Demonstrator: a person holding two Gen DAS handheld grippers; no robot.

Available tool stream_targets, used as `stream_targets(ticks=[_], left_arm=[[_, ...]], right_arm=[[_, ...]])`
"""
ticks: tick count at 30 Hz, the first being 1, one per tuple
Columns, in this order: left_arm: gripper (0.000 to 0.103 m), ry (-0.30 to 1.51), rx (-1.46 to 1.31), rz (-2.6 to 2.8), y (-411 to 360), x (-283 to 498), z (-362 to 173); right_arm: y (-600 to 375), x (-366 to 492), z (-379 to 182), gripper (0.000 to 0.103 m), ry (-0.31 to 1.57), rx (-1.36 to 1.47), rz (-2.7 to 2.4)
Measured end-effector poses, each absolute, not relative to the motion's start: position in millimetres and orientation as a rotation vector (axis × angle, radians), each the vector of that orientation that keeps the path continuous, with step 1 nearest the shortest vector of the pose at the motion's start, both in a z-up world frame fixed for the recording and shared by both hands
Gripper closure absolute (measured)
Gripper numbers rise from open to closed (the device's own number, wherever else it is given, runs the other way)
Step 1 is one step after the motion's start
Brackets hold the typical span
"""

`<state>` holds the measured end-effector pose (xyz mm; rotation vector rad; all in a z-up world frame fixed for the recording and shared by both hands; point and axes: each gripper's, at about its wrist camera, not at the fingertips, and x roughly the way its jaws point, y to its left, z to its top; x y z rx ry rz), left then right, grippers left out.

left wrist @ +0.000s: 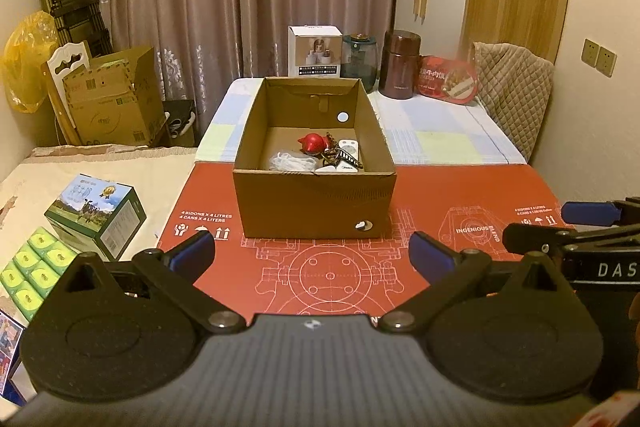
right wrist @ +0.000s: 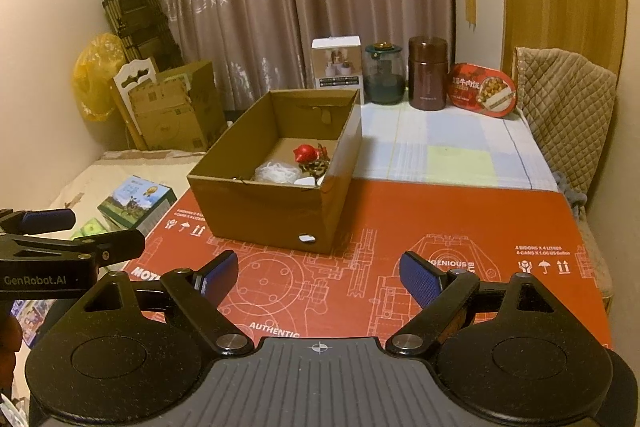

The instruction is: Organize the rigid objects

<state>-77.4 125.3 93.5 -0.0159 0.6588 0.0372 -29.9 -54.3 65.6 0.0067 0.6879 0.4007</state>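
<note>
Red printed cardboard sheet [left wrist: 460,195] spread flat over the table, checked cloth [left wrist: 440,135] beyond it. Standing on the sheet, near its far edge: open brown cardboard box [left wrist: 316,203], upright, flaps gone, small round hole low in its near wall.

Inside the box, gathered toward the near right corner:
- white tangled cord or mesh bundle [left wrist: 290,161], left of the rest
- red rounded ornament [left wrist: 315,143], behind the bundle and beside it
- white remote-like device [left wrist: 347,151] against the right wall, partly hidden by the near wall
- dark chain-like trinket [left wrist: 333,153] lying between ornament and white device; exact kind not readable

Rest of the box floor bare cardboard.

Along the far edge of the table, left to right: white product carton [left wrist: 315,51], dark glass jar [left wrist: 359,57] with lid on, brown cylindrical flask [left wrist: 401,65], red oval food tub [left wrist: 448,79] propped on edge. Contents of jar and flask not visible.

Off the table at left: green-and-white milk carton [left wrist: 96,219] on the pale surface, pack of green tissue packets [left wrist: 36,267] just beside it.

Left gripper [left wrist: 312,255] hovering above the sheet, short of the box, blue pads spread wide, nothing between them. Right gripper [right wrist: 318,279] likewise above the sheet, to the right of the box, pads wide apart and empty.
</note>
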Motion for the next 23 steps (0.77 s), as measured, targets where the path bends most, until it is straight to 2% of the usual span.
stream_targets(ticks=[23], left_arm=[[0.001,0.643,-0.049,0.028,130.4,-72.5,94.0]], right_arm=[[-54.7,-29.5,66.6,0.018,0.685,0.010,0.403]])
